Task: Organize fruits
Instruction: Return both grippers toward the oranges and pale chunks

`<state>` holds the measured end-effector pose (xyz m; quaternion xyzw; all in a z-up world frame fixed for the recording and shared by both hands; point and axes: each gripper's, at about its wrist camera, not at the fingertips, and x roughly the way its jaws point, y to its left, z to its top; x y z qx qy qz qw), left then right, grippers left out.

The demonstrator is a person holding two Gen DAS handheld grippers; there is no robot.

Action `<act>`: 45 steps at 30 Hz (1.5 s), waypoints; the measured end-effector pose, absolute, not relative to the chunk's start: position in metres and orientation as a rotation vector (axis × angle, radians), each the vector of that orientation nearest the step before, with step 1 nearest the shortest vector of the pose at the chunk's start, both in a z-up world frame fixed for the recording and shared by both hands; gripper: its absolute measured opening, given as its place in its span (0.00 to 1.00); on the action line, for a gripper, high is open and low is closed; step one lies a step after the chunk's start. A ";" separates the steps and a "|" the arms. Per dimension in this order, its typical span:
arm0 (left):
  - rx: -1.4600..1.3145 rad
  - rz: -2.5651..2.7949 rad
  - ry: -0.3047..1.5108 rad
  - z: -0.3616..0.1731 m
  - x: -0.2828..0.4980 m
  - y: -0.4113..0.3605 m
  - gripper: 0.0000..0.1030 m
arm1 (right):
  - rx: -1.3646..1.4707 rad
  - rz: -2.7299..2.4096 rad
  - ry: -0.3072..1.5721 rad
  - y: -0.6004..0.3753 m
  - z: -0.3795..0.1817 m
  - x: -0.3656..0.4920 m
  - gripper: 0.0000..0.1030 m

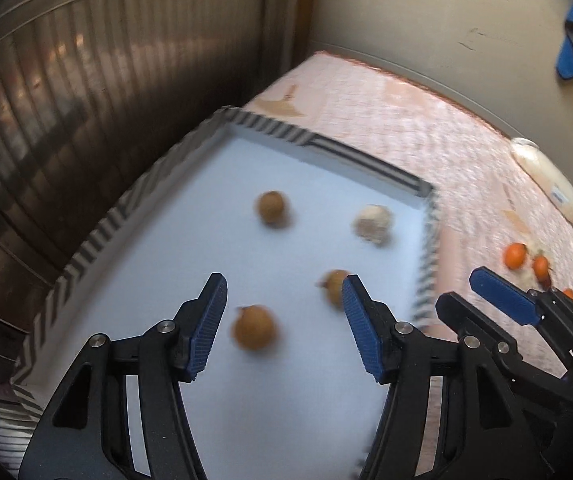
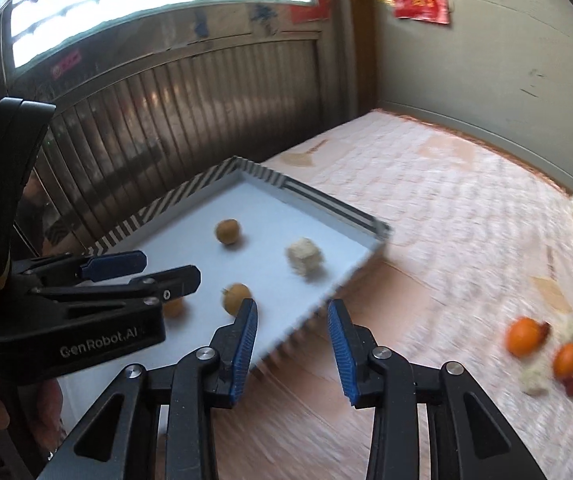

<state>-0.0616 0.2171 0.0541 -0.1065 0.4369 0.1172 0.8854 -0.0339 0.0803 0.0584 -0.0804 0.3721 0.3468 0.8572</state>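
Observation:
A shallow tray (image 1: 270, 126) (image 2: 190, 196) with a white floor and a striped rim lies on the pink cloth. In it are three brown round fruits (image 1: 253, 328) (image 1: 272, 207) (image 1: 334, 285) and a pale lumpy piece (image 1: 373, 224) (image 2: 304, 260). My left gripper (image 1: 284, 284) (image 2: 170, 267) hangs open over the tray. The nearest brown fruit lies on the floor below its gap, and the pads do not touch it. My right gripper (image 2: 292, 306) (image 1: 458, 289) is open and holds nothing, over the tray's right edge. Small orange fruits (image 2: 524, 337) (image 1: 515, 255) lie on the cloth at the right.
A ribbed metal shutter (image 2: 190, 100) stands close behind the tray's left side. A grey wall (image 2: 486, 80) borders the cloth-covered table (image 2: 446, 208) at the back. A pale jar (image 1: 534, 156) lies at the far right. Pale scraps lie among the orange fruits.

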 end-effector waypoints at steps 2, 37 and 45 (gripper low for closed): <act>-0.208 0.215 0.905 0.058 -0.058 0.202 0.58 | -0.179 0.693 0.789 0.063 0.060 -0.036 0.34; 0.028 -0.137 0.989 0.028 0.032 -0.020 0.58 | -0.016 0.209 0.837 -0.195 0.050 -0.025 0.44; 0.058 -0.144 0.994 0.016 0.048 -0.037 0.58 | 0.043 0.193 0.852 -0.214 0.043 -0.018 0.44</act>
